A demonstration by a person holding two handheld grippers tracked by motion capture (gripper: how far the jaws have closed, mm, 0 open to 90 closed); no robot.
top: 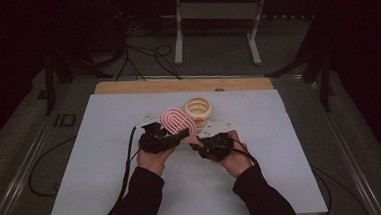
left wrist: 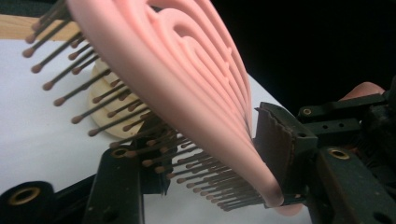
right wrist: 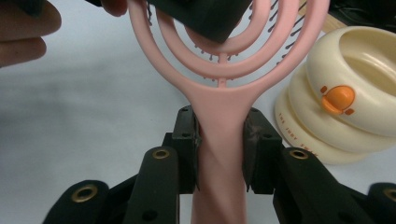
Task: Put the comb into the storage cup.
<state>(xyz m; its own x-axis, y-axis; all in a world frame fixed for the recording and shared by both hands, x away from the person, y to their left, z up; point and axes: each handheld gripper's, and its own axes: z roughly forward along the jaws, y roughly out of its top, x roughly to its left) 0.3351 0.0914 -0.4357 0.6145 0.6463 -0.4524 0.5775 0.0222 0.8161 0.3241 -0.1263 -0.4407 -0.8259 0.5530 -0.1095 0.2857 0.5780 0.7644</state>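
In the high view, both hands meet over the middle of the white worktop (top: 106, 157). The left gripper (top: 173, 137) and the right gripper (top: 199, 145) hold a pink hairbrush (top: 178, 121) between them, lifted a little above the sheet. The brush's oval, ribbed head points away from the person, towards a cream ring-shaped container (top: 198, 108) that stands just beyond it. Black cables trail from the left gripper down the sheet.

In the left gripper view, the hairbrush (left wrist: 187, 79) runs slantwise across the picture, its ribbed back facing up and right, its brown ball-tipped bristles (left wrist: 88, 93) pointing down and left. The left gripper (left wrist: 212, 161) has its fingers (left wrist: 280, 144) closed on the head of the brush: one ridged pad lies against the pink back, the other sits among the bristles. The cream container (left wrist: 105, 123) shows behind the bristles, on the worktop.

In the right gripper view, the right gripper (right wrist: 220, 156) clamps the brush's handle (right wrist: 220, 140) between its two fingers (right wrist: 189, 149), pads pressed on either side. The looped head rises above, where a black finger of the left gripper (right wrist: 201, 16) covers it. The cream container (right wrist: 341, 93), with an orange knob (right wrist: 338, 99), stands to the right.
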